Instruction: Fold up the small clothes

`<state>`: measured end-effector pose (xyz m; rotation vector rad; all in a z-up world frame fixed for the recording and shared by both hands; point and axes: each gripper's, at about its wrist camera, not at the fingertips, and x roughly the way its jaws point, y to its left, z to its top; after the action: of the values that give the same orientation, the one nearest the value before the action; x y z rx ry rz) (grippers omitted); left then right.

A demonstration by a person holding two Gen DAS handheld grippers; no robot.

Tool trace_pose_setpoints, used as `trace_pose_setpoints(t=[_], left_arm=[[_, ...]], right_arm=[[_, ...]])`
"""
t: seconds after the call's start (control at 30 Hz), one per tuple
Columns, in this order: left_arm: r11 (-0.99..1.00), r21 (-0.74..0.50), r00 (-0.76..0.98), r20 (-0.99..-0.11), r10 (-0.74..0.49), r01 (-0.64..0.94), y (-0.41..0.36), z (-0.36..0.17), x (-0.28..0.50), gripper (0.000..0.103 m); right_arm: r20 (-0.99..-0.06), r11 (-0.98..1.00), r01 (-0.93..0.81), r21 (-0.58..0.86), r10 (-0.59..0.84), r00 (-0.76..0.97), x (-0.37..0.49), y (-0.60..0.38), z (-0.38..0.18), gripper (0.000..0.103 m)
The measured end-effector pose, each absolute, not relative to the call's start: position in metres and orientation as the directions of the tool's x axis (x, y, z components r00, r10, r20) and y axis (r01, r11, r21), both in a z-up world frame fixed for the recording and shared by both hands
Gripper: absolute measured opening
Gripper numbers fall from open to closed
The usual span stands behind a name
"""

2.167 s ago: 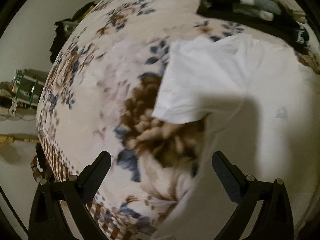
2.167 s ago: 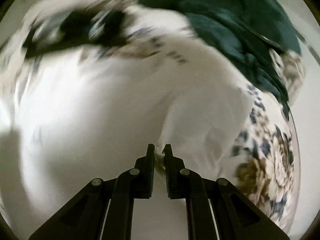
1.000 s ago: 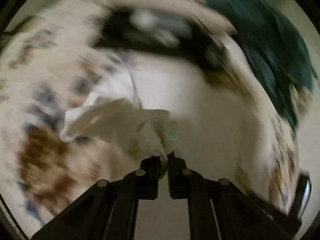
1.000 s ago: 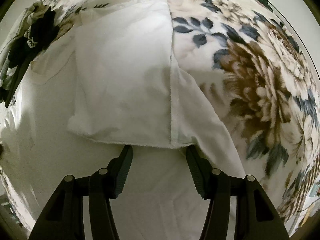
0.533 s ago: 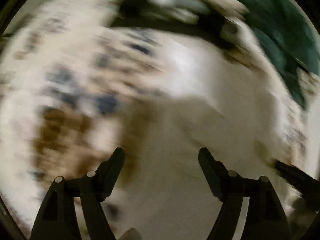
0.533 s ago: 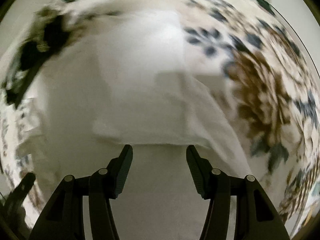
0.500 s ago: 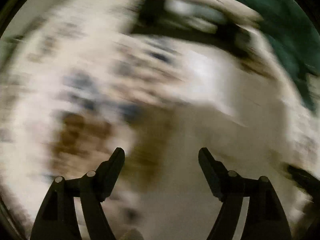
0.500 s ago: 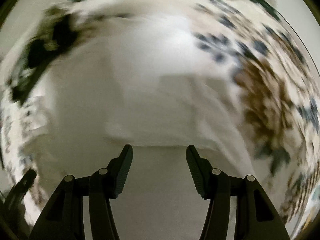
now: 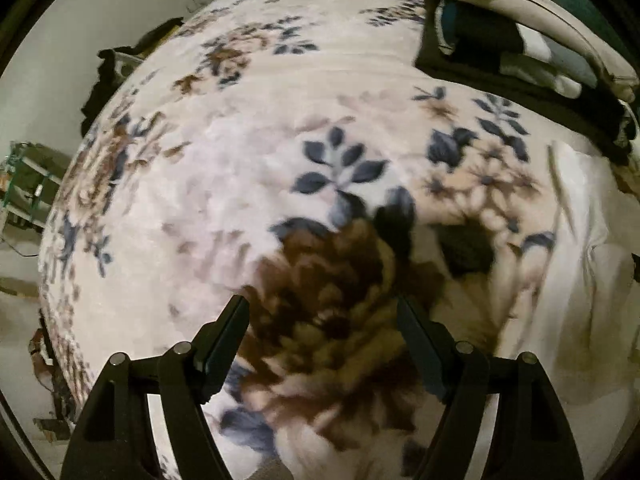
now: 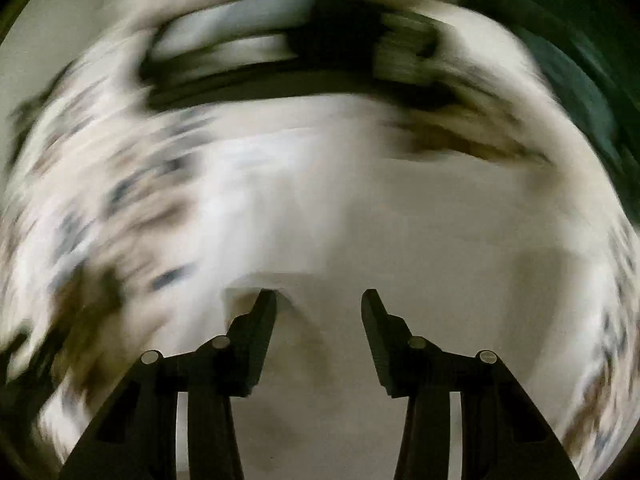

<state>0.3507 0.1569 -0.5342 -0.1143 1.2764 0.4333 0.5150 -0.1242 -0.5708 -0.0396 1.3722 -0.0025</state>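
A white garment (image 9: 580, 280) lies on the floral blanket (image 9: 280, 140), at the right edge of the left wrist view. My left gripper (image 9: 322, 312) is open and empty over a brown flower of the blanket, to the left of the garment. The right wrist view is blurred by motion. There the white garment (image 10: 400, 220) fills the middle, and my right gripper (image 10: 319, 304) is open and empty just above it.
A pile of dark and light clothes (image 9: 520, 52) lies at the far right of the bed, also a blur in the right wrist view (image 10: 280, 52). A green cloth (image 10: 580, 60) is at the far right. The bed's left edge (image 9: 52, 280) drops to the floor.
My left gripper let go of the white sleeve, opened, and swung left over bare blanket. My right gripper stays open and is sweeping across the garment.
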Motion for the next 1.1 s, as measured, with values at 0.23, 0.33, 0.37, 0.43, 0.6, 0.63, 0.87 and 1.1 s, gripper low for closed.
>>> trace_pose_setpoints(t=[0.23,0.33,0.37,0.43,0.6,0.63,0.87,1.1], left_arm=[[0.968,0.01,0.248,-0.966,0.074,-0.249,0.109,-0.539,0.4,0.075],[0.984,-0.029,0.227,-0.974,0.011,-0.173,0.09,-0.552,0.43,0.075],[0.989,-0.018,0.224,-0.975,0.017,-0.15,0.083,-0.556,0.441,0.075],[0.993,0.004,0.233,-0.972,0.031,-0.118,0.077,-0.556,0.45,0.075],[0.993,0.059,0.269,-0.959,0.086,-0.105,0.078,-0.55,0.46,0.075],[0.992,0.061,0.27,-0.959,0.09,-0.111,0.079,-0.55,0.459,0.075],[0.99,0.049,0.251,-0.965,0.081,-0.132,0.087,-0.552,0.463,0.075],[0.995,0.037,0.257,-0.965,0.061,-0.097,0.079,-0.554,0.471,0.075]], right_arm=[[-0.98,0.943,0.272,0.191,0.165,0.114,0.481,-0.218,-0.559,0.048],[-0.913,0.867,0.288,0.407,0.398,0.093,0.449,-0.217,-0.561,0.051],[-0.886,0.838,0.299,0.457,0.459,0.067,0.44,-0.213,-0.567,0.051],[-0.866,0.813,0.317,0.488,0.495,0.064,0.431,-0.211,-0.574,0.051],[-0.811,0.778,0.228,0.585,0.562,0.162,0.451,-0.202,-0.567,0.051],[-0.816,0.787,0.215,0.579,0.554,0.165,0.464,-0.202,-0.568,0.043],[-0.926,0.886,0.306,0.348,0.272,0.263,0.469,-0.263,-0.545,0.003],[-0.928,0.831,0.416,0.371,0.32,0.189,0.441,-0.309,-0.545,0.043]])
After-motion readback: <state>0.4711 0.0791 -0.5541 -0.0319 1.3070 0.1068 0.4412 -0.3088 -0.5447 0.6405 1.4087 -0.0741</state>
